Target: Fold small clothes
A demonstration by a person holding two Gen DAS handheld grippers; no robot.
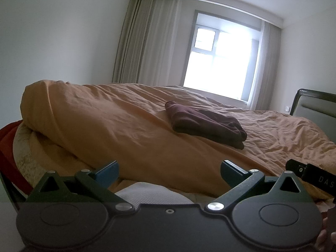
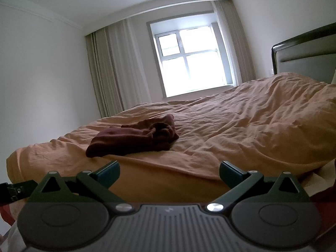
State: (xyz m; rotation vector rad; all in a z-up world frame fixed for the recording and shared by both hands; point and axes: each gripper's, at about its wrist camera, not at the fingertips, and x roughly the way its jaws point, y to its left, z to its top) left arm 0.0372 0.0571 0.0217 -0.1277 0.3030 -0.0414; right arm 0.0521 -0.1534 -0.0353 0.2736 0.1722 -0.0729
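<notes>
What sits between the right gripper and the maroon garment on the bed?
Nothing but bare orange duvet. In the right wrist view the open right gripper points at the maroon garment, with only rumpled cover in between.

I see my right gripper (image 2: pixel 169 173) with its fingers wide apart, near a crumpled dark red cloth (image 2: pixel 134 139) on the orange bed (image 2: pixel 241 130).

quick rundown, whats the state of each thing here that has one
left tool: open, empty, apart from the garment
right tool: open, empty, apart from the garment
garment: dark maroon, bunched, lying on the duvet
duvet: orange, wrinkled, spread over the bed
curtains: drawn back
window: uncovered, looks shut
</notes>
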